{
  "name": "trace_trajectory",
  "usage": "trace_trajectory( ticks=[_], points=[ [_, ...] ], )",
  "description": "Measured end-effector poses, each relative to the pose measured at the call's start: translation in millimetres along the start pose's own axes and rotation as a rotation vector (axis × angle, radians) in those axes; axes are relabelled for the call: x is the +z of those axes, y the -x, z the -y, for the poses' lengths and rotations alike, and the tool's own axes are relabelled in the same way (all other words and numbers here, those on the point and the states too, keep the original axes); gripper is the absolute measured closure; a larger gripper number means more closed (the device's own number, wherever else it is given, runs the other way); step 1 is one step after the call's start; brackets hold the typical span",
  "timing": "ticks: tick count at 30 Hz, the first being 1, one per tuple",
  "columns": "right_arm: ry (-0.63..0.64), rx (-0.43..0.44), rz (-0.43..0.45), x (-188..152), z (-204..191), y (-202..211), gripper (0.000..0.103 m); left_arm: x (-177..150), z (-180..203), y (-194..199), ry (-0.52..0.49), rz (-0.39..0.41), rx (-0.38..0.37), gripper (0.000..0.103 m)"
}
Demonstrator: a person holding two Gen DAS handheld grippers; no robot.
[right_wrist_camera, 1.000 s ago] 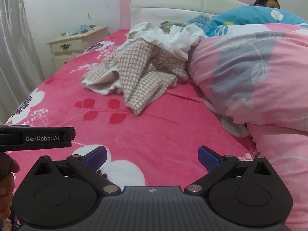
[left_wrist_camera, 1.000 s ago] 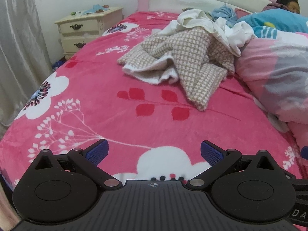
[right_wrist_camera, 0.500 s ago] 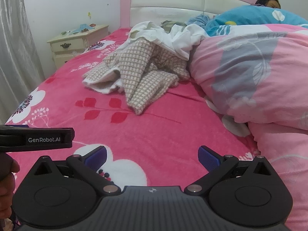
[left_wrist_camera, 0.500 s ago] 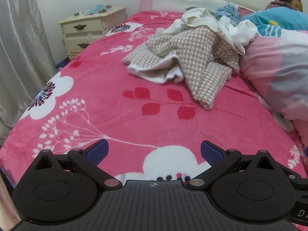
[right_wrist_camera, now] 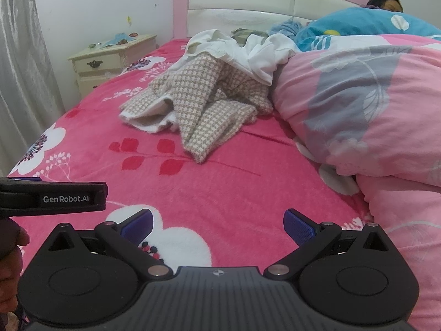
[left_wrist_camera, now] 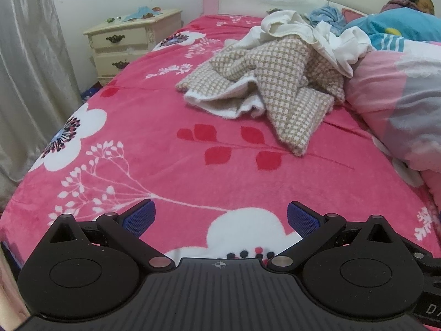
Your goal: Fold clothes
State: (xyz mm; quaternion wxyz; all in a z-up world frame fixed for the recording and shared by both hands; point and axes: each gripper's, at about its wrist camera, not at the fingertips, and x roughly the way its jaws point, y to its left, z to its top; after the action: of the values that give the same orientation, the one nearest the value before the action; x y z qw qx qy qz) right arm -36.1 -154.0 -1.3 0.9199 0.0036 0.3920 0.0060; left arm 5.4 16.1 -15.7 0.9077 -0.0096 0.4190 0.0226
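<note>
The left gripper [left_wrist_camera: 219, 216] and right gripper [right_wrist_camera: 217, 224] both hang over the pink floral blanket [left_wrist_camera: 154, 149], fingers spread wide and empty. Well ahead, a crumpled beige houndstooth garment [left_wrist_camera: 278, 82] lies on the bed, a white garment [left_wrist_camera: 308, 35] draped over its far end, beside the pink duvet [right_wrist_camera: 358, 96].

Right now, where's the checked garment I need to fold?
The checked garment lies crumpled mid-bed on the pink blanket, ahead of both grippers. A white garment drapes its far side, and the pink duvet lies to its right.
</note>
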Motion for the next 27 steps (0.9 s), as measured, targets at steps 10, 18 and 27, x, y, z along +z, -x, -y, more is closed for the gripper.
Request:
trace_trajectory(
  ticks=[10,18,27],
  points=[
    [-0.003,-0.005,-0.006,-0.9,-1.8,-1.7,0.0,0.2,-0.8,-0.8,0.006,0.001,0.003,0.0],
    [0.03,0.004,0.061,-1.1,2.4,-3.6,0.0,10.3,-6.4,-4.1,0.017,0.059,-0.03,0.0],
    [0.141,0.035,0.204,6.0,12.7,-41.8,0.0,45.0,-15.7,-55.6,-0.008,0.168,-0.09,0.0]
  ],
)
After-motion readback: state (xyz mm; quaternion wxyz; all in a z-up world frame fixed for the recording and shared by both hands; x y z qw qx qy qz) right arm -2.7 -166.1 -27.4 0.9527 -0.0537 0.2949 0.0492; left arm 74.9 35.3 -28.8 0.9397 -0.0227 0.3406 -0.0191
